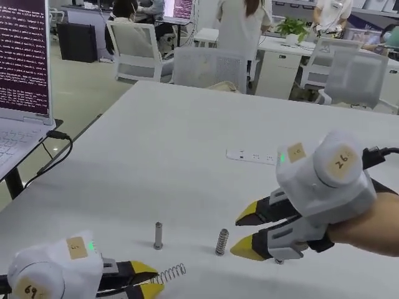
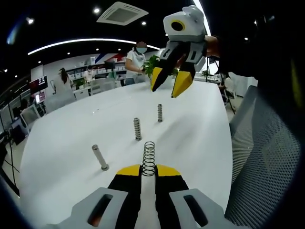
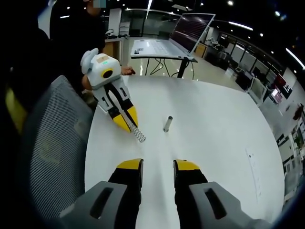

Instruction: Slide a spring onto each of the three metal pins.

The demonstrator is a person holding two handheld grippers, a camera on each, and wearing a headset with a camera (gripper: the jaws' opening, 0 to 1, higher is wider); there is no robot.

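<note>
My left gripper (image 1: 151, 280) lies at the table's near left edge, shut on one end of a loose spring (image 1: 169, 273) that points forward from its jaws (image 2: 149, 158). A bare metal pin (image 1: 158, 235) stands just beyond it, seen also in the left gripper view (image 2: 100, 157). A second pin wearing a spring (image 1: 222, 242) stands to the right (image 2: 137, 129). Farther on, a third pin carries a spring (image 2: 159, 112). My right gripper (image 1: 244, 232) hovers open above those two pins, nothing between its fingers (image 3: 157, 167). In the right gripper view the left gripper (image 3: 125, 117), spring (image 3: 138, 132) and bare pin (image 3: 167, 123) lie ahead.
A white table (image 1: 187, 137) bears a white power strip (image 1: 252, 156) past the pins. An open laptop (image 1: 22, 75) with a black cable (image 1: 56, 156) sits at the left. Mesh chairs (image 1: 209, 68) and people stand beyond the far edge.
</note>
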